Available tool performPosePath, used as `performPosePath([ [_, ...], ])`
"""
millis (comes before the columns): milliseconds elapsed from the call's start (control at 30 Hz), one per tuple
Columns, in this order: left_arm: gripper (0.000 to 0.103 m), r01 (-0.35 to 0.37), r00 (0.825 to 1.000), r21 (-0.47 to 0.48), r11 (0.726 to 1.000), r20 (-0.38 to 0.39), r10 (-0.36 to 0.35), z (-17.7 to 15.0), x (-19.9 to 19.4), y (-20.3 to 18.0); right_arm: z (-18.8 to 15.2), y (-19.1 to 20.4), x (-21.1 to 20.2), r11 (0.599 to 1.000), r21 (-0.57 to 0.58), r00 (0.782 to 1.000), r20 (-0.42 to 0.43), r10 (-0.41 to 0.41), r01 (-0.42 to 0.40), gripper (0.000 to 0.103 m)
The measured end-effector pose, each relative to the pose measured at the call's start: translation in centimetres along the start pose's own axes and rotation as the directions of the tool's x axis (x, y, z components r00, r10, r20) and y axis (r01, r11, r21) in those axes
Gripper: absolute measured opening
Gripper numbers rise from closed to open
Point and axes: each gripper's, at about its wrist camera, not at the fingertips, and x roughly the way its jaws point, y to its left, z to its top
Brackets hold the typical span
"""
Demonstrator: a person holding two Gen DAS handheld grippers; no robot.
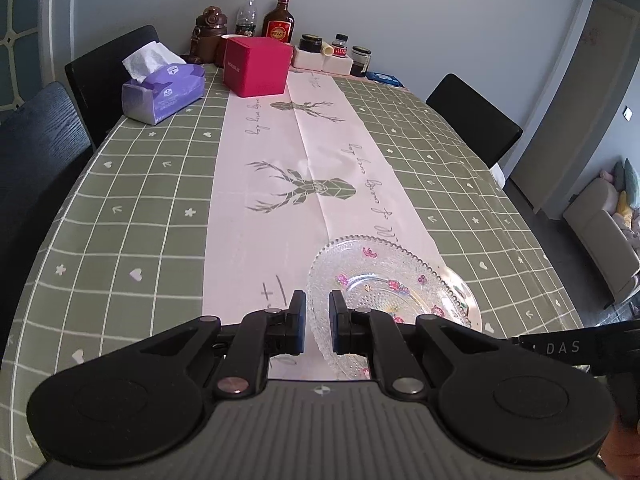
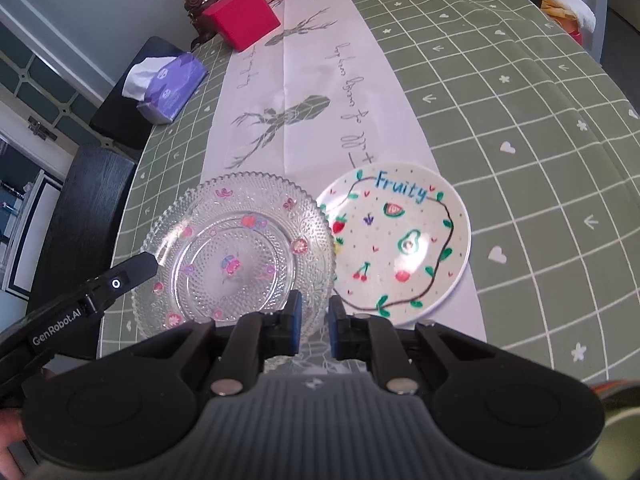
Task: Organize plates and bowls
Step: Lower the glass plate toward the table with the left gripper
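Note:
A clear glass plate [image 2: 236,256] with pink flower marks lies on the pale table runner; it also shows in the left wrist view [image 1: 384,280]. A white "Fruity" plate [image 2: 400,240] lies just right of it, rims touching or overlapping. My left gripper [image 1: 317,320] straddles the glass plate's left rim, its jaws narrow around the edge. It shows from the side in the right wrist view [image 2: 132,270]. My right gripper [image 2: 316,320] holds the glass plate's near rim between its nearly closed jaws.
A red box [image 1: 258,66], a purple tissue box [image 1: 162,92], bottles [image 1: 279,16] and jars [image 1: 310,43] stand at the table's far end. Black chairs [image 1: 476,120] stand on both sides. The green checked tablecloth [image 1: 120,240] covers the table.

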Motion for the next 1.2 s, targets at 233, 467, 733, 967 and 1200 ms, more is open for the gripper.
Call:
performPosePath([
  [233,0.012,-0.015,0.999,-0.017,1.000,-0.048,0.014,-4.6,-2.3,0.0,-3.9,0.0,-0.9,0.999,-0.036,0.999,-0.033,-0.014,0.013,0.011],
  [467,0.012,-0.023,0.996,-0.073,0.997,-0.088,0.017,-8.6,-3.4,0.9,-7.1,-0.3,-0.7,0.998,-0.065,0.996,-0.084,-0.017,0.012,0.011],
  [733,0.012,-0.049,0.993,-0.112,0.993,-0.116,0.036,-10.4,-3.2,2.1,-8.7,0.0,0.1,0.996,-0.087,0.994,-0.111,-0.011,0.001,0.009],
  [967,0.012,-0.058,0.986,-0.151,0.987,-0.164,0.032,-11.8,-2.2,3.0,-9.5,0.0,1.0,0.995,-0.102,0.992,-0.119,-0.030,0.018,0.006],
  [1200,0.012,-0.053,0.987,-0.143,0.988,-0.156,0.031,-12.1,-1.8,3.1,-9.4,0.0,0.9,0.993,-0.112,0.995,-0.093,-0.032,0.022,0.005],
])
